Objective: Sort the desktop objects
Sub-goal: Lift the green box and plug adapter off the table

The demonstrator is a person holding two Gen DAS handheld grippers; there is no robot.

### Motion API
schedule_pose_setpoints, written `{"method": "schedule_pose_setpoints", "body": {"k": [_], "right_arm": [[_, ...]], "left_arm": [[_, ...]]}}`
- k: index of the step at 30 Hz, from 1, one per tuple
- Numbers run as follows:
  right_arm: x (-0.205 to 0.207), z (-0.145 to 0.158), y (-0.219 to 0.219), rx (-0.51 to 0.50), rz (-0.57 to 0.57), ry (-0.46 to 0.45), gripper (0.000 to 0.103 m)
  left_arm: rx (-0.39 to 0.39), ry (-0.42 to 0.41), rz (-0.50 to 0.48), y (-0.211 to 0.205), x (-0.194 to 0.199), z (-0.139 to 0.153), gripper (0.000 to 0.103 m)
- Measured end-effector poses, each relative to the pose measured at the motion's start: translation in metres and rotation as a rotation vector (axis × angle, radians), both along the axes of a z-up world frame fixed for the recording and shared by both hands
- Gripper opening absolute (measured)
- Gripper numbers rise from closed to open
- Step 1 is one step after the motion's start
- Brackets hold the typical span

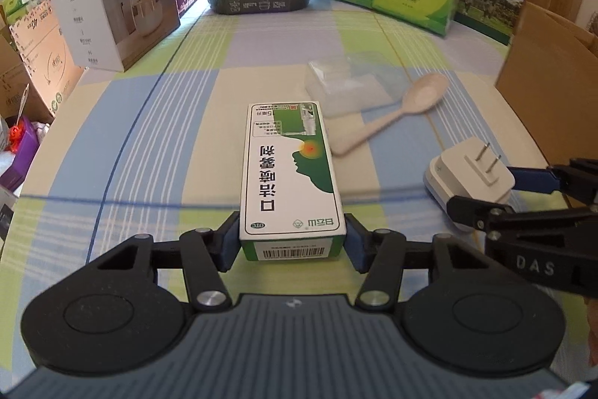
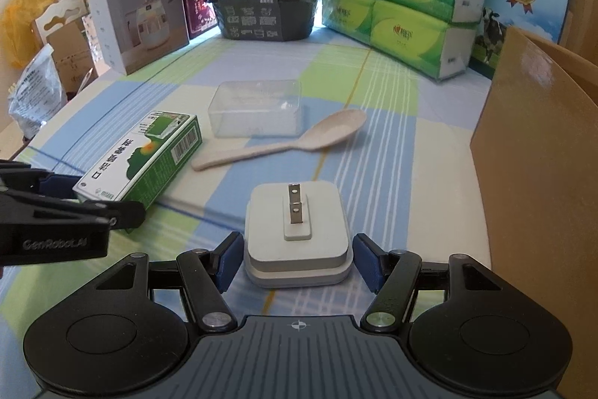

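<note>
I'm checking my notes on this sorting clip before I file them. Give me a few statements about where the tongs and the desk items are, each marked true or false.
1. The left tongs straddle the near end of the green and white box. True.
2. The charger lies with its prongs pointing down into the cloth. False: the prongs stick up.
3. The right tongs straddle the charger. True.
4. The spoon sits inside the clear plastic box. False: it lies on the tablecloth beside the box.
5. The spoon's bowl points toward the cardboard box. True.
</note>
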State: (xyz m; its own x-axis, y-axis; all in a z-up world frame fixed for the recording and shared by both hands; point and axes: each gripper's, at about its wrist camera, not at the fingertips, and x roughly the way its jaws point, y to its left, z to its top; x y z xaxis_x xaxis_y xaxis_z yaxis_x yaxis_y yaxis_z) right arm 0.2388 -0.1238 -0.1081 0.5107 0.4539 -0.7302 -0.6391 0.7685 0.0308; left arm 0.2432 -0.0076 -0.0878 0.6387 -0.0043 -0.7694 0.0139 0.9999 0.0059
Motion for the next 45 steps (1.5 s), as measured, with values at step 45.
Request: {"method": "schedule_pose_setpoints", "body": {"k": [45], "right_arm": [[-0.086, 0.006, -0.036, -0.072, 0.071, 0.149, 0.062]], "left_arm": [[-0.009, 0.058, -0.112, -0.019, -0.101, 0.0, 0.06]]}}
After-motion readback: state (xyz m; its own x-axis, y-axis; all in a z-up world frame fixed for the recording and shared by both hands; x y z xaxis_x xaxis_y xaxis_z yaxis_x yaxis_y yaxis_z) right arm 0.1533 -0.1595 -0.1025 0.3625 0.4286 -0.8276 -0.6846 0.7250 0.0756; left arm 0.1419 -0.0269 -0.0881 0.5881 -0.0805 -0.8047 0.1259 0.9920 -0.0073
